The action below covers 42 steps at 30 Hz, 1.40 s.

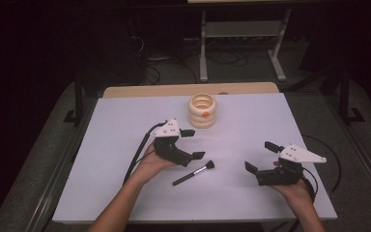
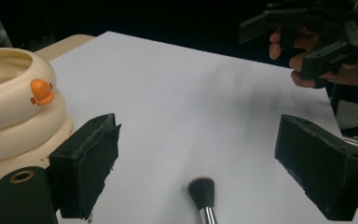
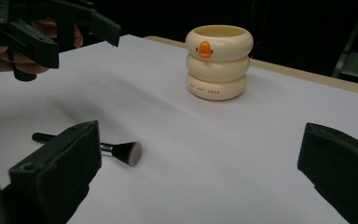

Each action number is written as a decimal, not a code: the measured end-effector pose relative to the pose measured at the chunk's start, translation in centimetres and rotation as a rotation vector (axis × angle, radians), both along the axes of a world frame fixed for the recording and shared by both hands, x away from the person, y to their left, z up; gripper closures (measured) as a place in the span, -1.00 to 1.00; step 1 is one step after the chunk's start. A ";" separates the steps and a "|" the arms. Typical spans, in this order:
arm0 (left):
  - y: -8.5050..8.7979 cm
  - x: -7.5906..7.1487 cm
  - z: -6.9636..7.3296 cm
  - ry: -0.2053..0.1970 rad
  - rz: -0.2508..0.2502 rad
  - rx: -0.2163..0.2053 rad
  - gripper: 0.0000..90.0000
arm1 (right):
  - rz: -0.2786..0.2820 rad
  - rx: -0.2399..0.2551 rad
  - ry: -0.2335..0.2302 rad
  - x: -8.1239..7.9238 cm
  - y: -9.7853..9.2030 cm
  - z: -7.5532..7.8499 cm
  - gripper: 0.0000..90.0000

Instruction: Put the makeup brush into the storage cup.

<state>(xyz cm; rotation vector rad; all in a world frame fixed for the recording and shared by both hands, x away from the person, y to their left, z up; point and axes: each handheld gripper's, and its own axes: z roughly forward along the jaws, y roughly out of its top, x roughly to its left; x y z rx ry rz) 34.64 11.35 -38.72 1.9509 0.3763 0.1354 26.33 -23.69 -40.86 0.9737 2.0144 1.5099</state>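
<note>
The makeup brush (image 1: 193, 172) lies flat on the white table (image 1: 125, 183), near-centre, btwn your grippers & just right of the left gripper (image 1: 193, 144); both it & the right gripper (image 1: 259, 156) are spread wide, holding nothing. Prob. very light w/ a stiff, slick, thin handle & soft bristles that'll splay, so pinch mid-handle near the metal ferrule, not the tuft. The cream ringed duck cup (image 1: 202, 110) stands at the far side, well apart.

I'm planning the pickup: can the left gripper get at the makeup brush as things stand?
Probably yes. The left gripper is open beside the makeup brush, which lies alone on the white table, with nothing between them.
</note>
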 end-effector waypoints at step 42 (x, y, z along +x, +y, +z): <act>-1.4 -0.6 -0.3 0.102 0.026 0.238 -0.66 | 0.000 0.000 0.003 0.1 0.1 0.0 -1.00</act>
